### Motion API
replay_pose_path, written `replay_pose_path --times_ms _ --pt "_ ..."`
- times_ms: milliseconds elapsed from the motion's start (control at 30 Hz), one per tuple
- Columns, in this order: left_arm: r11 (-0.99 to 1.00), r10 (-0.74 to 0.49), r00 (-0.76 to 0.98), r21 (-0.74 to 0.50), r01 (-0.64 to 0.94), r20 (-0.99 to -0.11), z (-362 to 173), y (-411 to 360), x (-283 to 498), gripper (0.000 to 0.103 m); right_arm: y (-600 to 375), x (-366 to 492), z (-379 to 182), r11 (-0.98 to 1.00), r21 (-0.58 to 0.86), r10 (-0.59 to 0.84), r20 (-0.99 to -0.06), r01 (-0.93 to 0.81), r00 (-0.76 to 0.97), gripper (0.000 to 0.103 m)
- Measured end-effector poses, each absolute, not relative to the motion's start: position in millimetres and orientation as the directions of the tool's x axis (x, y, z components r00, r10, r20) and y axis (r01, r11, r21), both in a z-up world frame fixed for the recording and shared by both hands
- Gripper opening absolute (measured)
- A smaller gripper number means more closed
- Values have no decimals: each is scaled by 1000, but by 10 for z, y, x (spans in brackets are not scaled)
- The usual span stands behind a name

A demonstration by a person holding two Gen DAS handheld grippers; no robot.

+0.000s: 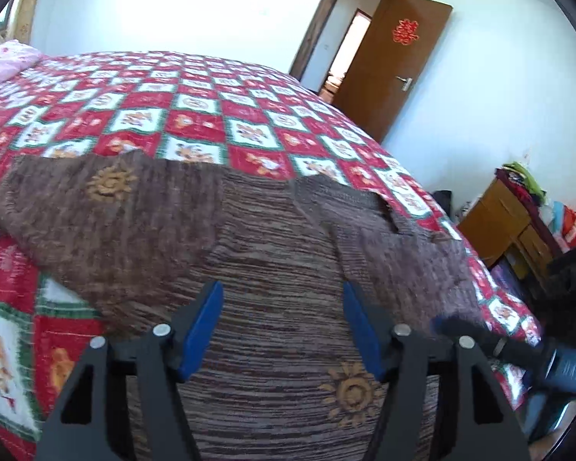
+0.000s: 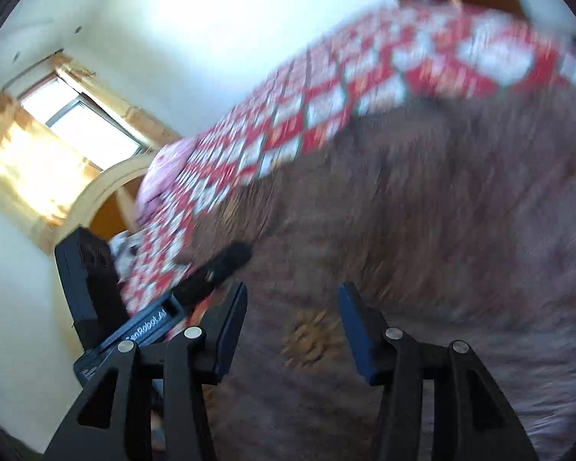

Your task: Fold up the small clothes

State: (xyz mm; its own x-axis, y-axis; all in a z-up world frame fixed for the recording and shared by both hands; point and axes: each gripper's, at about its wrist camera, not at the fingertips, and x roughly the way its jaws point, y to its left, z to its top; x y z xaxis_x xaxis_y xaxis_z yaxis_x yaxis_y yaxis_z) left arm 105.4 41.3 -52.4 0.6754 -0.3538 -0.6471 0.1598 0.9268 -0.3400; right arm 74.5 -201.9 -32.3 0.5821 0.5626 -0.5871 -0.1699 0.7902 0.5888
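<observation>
A brown striped knit garment [image 1: 196, 226] with tan sun motifs lies spread on the bed. My left gripper [image 1: 282, 292] hovers over its near part, open, blue pads apart with only flat cloth showing between them. The right gripper's dark tip [image 1: 476, 336] shows at the garment's right edge in this view. In the blurred right wrist view my right gripper [image 2: 292, 296] is open above the same brown garment [image 2: 422, 223], near a sun motif [image 2: 311, 340]. Nothing is pinched between its fingers. The left gripper's black body [image 2: 153, 322] shows at the left there.
The bed carries a red, white and green patterned quilt [image 1: 196, 107] with a pink pillow [image 1: 4, 61] at its far left. A brown door [image 1: 399, 65] stands open at the back right. A wooden cabinet [image 1: 510, 223] piled with clothes stands right of the bed. A window [image 2: 92, 123] lies beyond the headboard.
</observation>
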Motion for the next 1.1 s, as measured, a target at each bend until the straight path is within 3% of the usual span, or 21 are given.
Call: replay_pose_path --times_ms 233,367,433,633,733,833,967,1100 --pt "928 -153 731 -350 -124 -665 -558 1236 1018 67 -2186 971 -709 906 419 367 -717 -53 592 52" --pt "879 -25 740 -367 -304 -672 -590 1858 1053 67 -2249 962 -682 889 453 392 -676 -68 624 51" --pt "843 11 739 -392 -369 -673 -611 2117 1090 68 -2342 859 -604 868 492 404 -611 -73 681 51" --pt "687 -64 735 -564 -458 -675 -872 2612 1366 68 -2460 791 -489 877 475 366 -565 -72 739 52" --pt "653 -67 727 -581 -486 -683 -994 2650 1490 65 -2461 787 -534 876 478 370 -579 -64 727 52" --pt "667 -17 728 -549 -503 -686 -1009 2618 1560 45 -2472 784 -560 877 477 368 -585 -60 723 52" --pt "639 -58 726 -584 -500 -685 -1077 2696 1667 12 -2486 795 -571 883 466 355 -587 -55 728 52" --pt "664 -33 721 -554 -502 -693 -1010 2660 1728 8 -2512 794 -602 879 475 356 -591 -45 724 52"
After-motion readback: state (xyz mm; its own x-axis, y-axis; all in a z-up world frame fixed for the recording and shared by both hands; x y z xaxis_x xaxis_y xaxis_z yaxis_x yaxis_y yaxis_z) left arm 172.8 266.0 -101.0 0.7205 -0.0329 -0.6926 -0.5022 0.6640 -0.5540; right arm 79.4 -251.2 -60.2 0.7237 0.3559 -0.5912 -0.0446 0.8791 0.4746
